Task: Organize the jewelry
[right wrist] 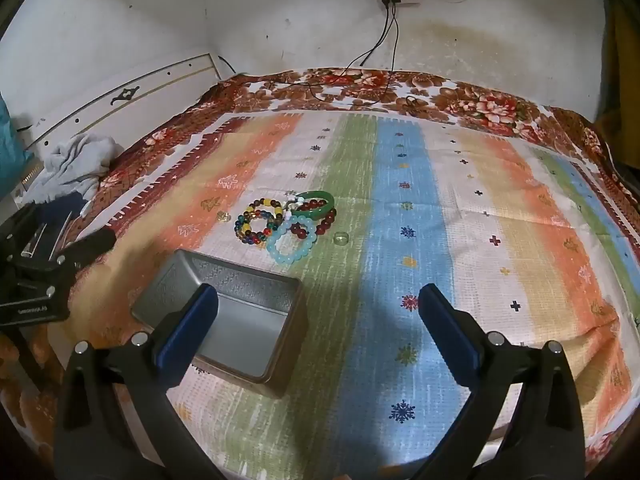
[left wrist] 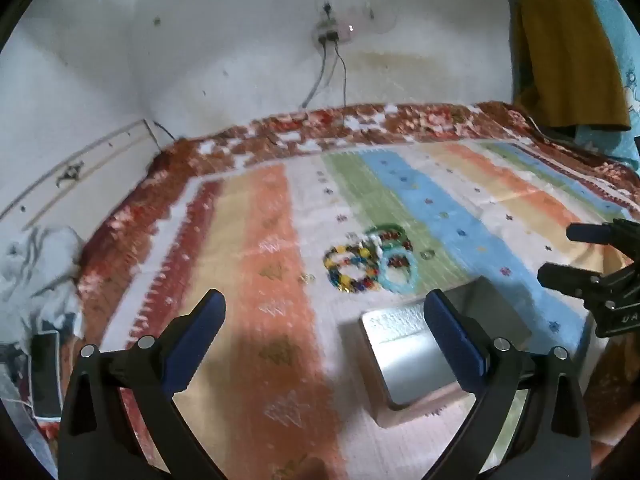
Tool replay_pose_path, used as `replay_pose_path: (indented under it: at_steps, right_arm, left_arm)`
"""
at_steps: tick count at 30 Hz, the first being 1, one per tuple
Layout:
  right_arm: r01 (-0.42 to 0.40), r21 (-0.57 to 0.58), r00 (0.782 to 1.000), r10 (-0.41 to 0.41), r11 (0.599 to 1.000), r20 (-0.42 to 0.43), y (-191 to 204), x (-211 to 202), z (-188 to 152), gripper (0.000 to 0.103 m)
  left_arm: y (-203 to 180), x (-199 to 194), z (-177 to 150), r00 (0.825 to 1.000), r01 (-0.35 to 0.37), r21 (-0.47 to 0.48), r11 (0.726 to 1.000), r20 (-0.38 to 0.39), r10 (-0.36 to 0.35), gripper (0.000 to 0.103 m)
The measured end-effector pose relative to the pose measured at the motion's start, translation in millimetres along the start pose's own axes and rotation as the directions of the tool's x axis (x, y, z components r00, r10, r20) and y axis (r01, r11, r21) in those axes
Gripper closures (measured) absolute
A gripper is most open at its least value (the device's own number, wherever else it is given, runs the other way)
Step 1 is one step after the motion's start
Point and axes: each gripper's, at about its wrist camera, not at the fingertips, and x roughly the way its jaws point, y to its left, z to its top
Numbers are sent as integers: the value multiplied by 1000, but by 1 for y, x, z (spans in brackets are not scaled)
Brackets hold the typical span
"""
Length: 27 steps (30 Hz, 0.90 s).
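Observation:
A heap of bead bracelets [right wrist: 288, 224] lies mid-bed on the striped cloth: a multicolour one [right wrist: 258, 222], a green bangle [right wrist: 318, 204], a dark red one [right wrist: 322, 226] and a pale blue one [right wrist: 290, 244]. Two small rings [right wrist: 341, 238] [right wrist: 223, 216] lie beside the heap. An open, empty metal tin [right wrist: 240, 280] stands nearer than the heap. My right gripper [right wrist: 318, 300] hovers open just right of the tin. In the blurred left wrist view, my left gripper [left wrist: 326, 312] is open above the cloth, with the tin [left wrist: 400, 320] by its right finger and the bracelets [left wrist: 360, 264] ahead.
The right gripper [left wrist: 560, 254] shows at the right edge and the left gripper [right wrist: 60, 236] at the left edge. A grey cloth [right wrist: 76, 160] lies by the headboard. Cables [right wrist: 384, 40] hang from a wall socket onto the bed. A phone [left wrist: 44, 372] lies at the left.

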Motion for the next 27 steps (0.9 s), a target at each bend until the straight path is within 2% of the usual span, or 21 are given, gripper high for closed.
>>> replay_pose_path:
  at_steps: [2, 3, 5, 7, 12, 20, 27]
  right_arm:
    - [-4, 3, 1000, 4, 1000, 1, 0, 0, 0, 5]
    - [-4, 2, 1000, 4, 1000, 0, 0, 0, 0, 5]
    - [-3, -1, 1000, 3, 1000, -1, 0, 0, 0, 5]
    - [-2, -3, 1000, 2, 1000, -1, 1, -1, 0, 5]
    - [0, 0, 1000, 0, 1000, -6, 0, 0, 0, 5]
    - [-4, 2, 1000, 4, 1000, -9, -1, 2, 1, 5]
    - [-2, 7, 1000, 2, 1000, -13, -4, 3, 1, 5]
  left_arm:
    - [13, 1, 6, 997, 72, -45, 996, 0, -72, 5]
    - [16, 4, 8, 997, 73, -54, 996, -13, -74, 5]
    - [23, 1, 6, 998, 62, -47, 997, 15, -61, 5]
    - [4, 2, 3, 1000, 17, 7, 1000, 12, -17, 5]
    - [2, 6, 2, 1000, -6, 12, 1000, 7, 6, 5]
    - [5, 11, -4, 999, -3, 20, 1000, -39, 4, 5]
    - [7, 13, -4, 998, 29, 3, 1000, -59, -29, 6]
